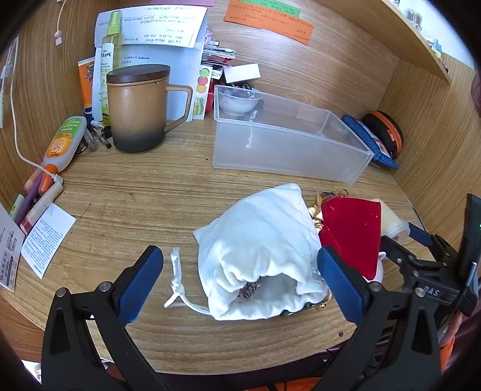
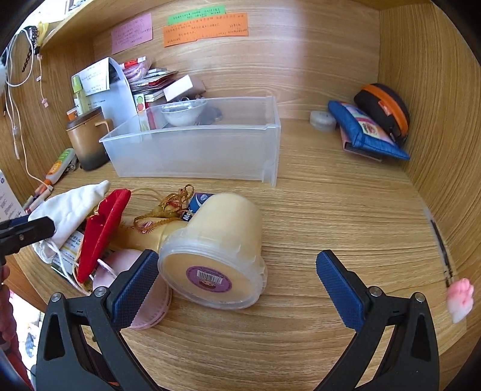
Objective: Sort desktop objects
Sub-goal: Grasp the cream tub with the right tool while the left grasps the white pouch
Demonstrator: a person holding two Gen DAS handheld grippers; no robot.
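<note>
- L gripper [image 1: 240, 279]: jaws spread wide, nothing clamped. White drawstring pouch [image 1: 261, 249] lies on the desk [image 1: 135, 192] between the blue pads [image 1: 141, 279]; mouth of pouch faces the camera, cord trails off to its left. Right pad sits just beside the pouch edge; can't tell if it touches.
- R gripper [image 2: 237, 282]: also wide apart, gripping nothing. Cream plastic tub [image 2: 216, 249] lies on its side w/ lid end toward the camera, just beside the left pad; right pad is over bare wood.
- Pile near both grippers: red velvet pouch [image 2: 102, 228] between white pouch and tub, gold cord charm [image 2: 168, 207] behind it, pink round case [image 2: 150, 300] partly under the R gripper's left finger.
- Further back, centre: clear plastic bin [image 2: 195, 150], open top, w/ a small white bowl [image 2: 183, 112] in its far end.
- Left of bin: brown lidded mug [image 1: 141, 108], spray bottle [image 1: 111, 39] and papers [image 1: 156, 27] behind it, orange-green tube [image 1: 61, 141] and pens [image 1: 96, 135] beside it.
- Right back corner: blue zip pouch [image 2: 363, 129] leaning on black-orange round case [image 2: 384, 105]; small white roll [image 2: 321, 120] just left of them.
- Back wall: orange [image 2: 207, 28], green, pink sticky notes.
- Small pink paw-shaped thing [image 2: 460, 297] at far right edge of R view, blurred.
</note>
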